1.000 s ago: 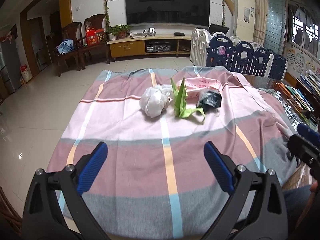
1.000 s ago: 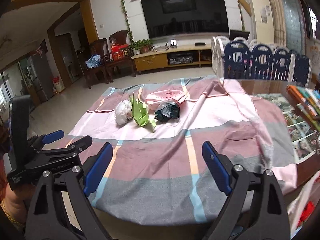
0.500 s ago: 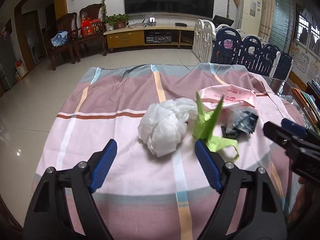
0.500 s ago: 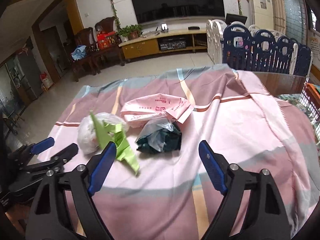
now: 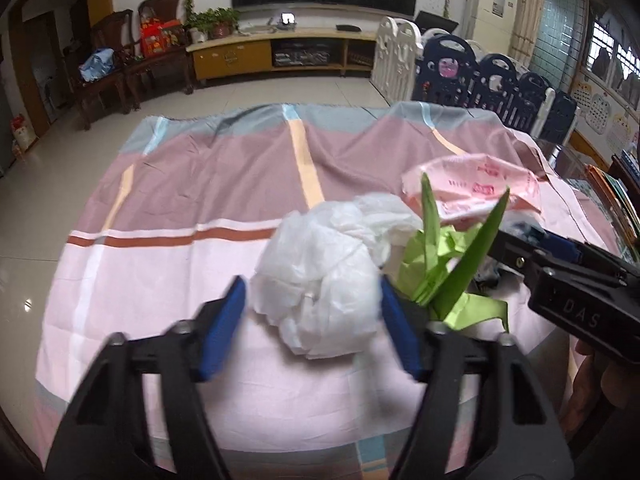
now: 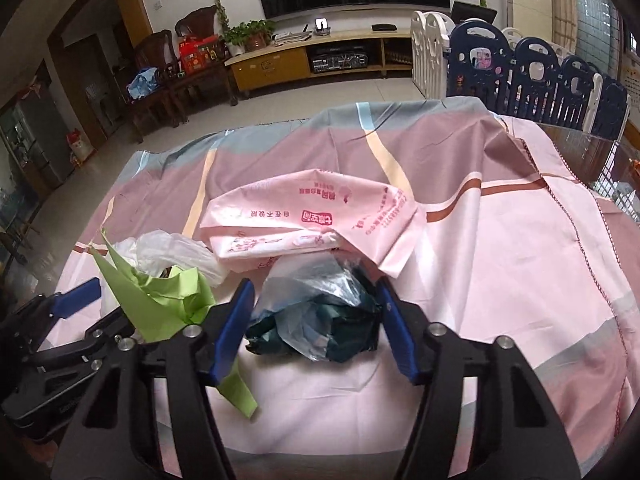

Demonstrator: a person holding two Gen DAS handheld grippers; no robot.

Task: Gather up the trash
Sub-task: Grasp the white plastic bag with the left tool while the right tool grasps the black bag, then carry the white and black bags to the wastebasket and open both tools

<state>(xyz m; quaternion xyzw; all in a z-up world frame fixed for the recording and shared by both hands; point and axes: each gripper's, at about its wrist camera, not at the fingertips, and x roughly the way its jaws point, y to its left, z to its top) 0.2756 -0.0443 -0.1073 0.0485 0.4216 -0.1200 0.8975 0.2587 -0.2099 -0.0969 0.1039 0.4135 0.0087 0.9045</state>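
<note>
— So, where does the trash lie?

— On the checked tablecloth point(image 5: 168, 184), all in one close cluster. The crumpled white plastic bag point(image 5: 320, 276) lies leftmost, the green folded paper point(image 5: 444, 268) just beside it on its right, the dark teal bag wad point(image 6: 320, 312) further right, and the pink printed bag point(image 6: 316, 216) flat behind them, its near edge draped over the back of the dark wad.

— And the left gripper point(image 5: 312, 320)?

— Its blue pads stand either side of the white bag. The jaws have just been closing, and the bag is between them. The right pad meets the bag's side; the left pad sits at its edge, though blur hides whether it presses. I'd call the jaws not yet clamped.

— The right gripper point(image 6: 316, 320)?

— Same story over the dark wad. Its jaws have just been closing too, with the wad between them. The right pad lies against the wad's edge, the left pad just beside the clear film on its other side. I can't confirm a squeeze there either.

— Do the tools touch?

— They sit near each other; the right one's black body shows at the edge of the left view, past the green paper. The paper's tail lies under the right gripper's left finger point(image 6: 232, 328).
</note>
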